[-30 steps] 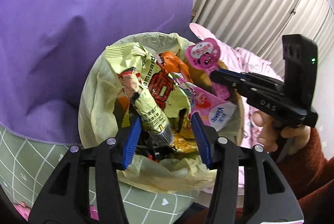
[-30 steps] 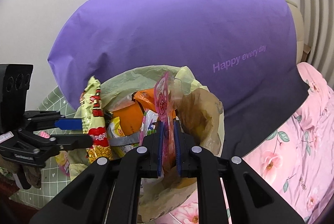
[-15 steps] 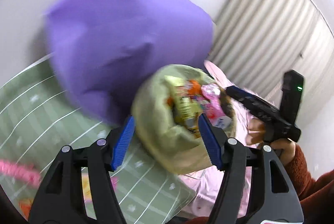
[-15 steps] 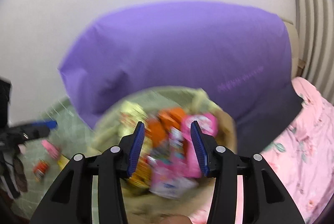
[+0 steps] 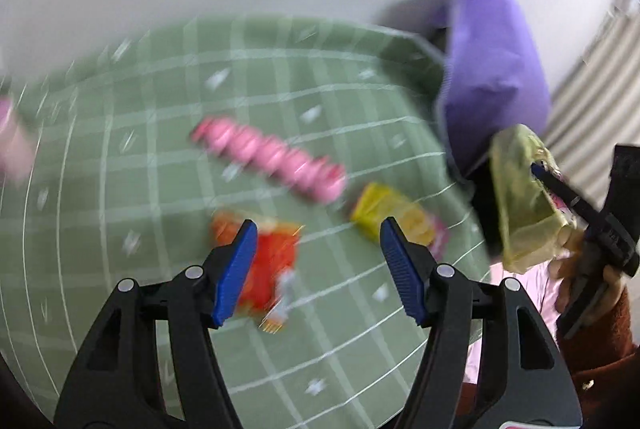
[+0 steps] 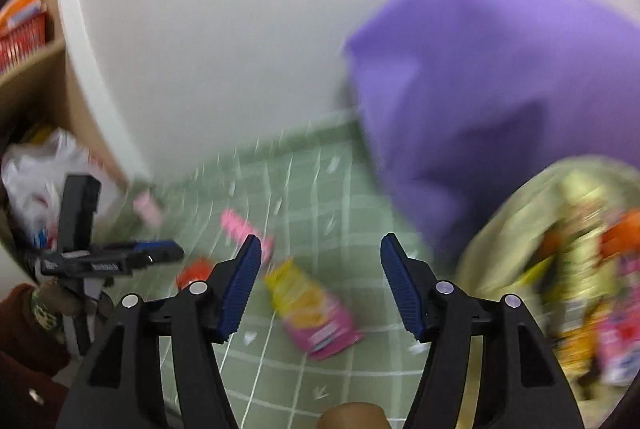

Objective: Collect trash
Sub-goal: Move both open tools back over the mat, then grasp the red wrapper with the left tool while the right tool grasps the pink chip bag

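Observation:
Both views are motion-blurred. My left gripper is open and empty above the green checked blanket. Below it lie a red-orange wrapper, a pink wrapper strip and a yellow-pink packet. My right gripper is open and empty over the yellow-pink packet. The trash bin with a yellow-green bag, full of wrappers, sits at the right of the right wrist view and at the right edge of the left wrist view. The pink strip and red wrapper lie left.
A large purple pillow leans on the white wall behind the bin. A shelf with a red basket and a white plastic bag stand at the far left. Pink floral bedding borders the blanket.
The right gripper opened and let the pink heart wrapper go into the bin. Both grippers swung left away from the bin toward the loose wrappers on the blanket.

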`<control>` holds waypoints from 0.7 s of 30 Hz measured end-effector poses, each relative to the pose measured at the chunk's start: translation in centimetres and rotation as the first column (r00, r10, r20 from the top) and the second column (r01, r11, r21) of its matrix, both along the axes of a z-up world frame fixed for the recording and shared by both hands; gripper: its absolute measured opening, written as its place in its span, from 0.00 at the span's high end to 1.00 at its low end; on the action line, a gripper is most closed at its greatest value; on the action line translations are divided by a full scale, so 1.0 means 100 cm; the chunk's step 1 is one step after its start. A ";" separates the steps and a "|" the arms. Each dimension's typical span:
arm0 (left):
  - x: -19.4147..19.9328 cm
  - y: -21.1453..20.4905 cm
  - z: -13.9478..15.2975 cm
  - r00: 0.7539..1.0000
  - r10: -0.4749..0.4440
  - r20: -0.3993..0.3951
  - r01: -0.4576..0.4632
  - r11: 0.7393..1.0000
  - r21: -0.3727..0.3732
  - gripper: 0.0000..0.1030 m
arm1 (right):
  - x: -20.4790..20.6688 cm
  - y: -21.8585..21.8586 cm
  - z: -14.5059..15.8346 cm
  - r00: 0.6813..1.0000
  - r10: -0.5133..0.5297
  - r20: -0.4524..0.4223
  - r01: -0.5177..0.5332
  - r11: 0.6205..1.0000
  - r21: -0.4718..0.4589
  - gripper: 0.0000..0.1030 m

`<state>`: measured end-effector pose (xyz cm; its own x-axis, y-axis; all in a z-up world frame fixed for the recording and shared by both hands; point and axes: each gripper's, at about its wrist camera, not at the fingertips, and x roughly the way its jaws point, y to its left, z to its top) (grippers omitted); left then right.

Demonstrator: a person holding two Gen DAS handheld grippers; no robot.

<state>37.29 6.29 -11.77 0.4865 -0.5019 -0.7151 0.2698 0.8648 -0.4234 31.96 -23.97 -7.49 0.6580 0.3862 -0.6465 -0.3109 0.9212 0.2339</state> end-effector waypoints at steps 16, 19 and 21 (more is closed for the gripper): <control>-0.034 0.033 -0.034 0.988 0.141 -0.061 -0.141 0.990 0.000 0.41 | 0.019 0.043 -0.093 0.965 0.176 -0.195 -0.185 0.982 -0.028 0.43; -0.031 0.032 -0.034 0.989 0.139 -0.048 -0.138 0.990 0.021 0.41 | 0.016 0.051 -0.086 0.972 0.185 -0.146 -0.193 0.980 -0.044 0.43; -0.028 0.030 -0.033 0.990 0.137 -0.044 -0.136 0.990 0.029 0.41 | 0.020 0.054 -0.085 0.975 0.178 -0.132 -0.187 0.980 -0.066 0.43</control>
<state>34.44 9.32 -15.10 0.5159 -0.4144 -0.7498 0.1297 0.9029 -0.4098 33.95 -18.58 -16.02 0.4933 0.4379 -0.7516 -0.4483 0.8684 0.2117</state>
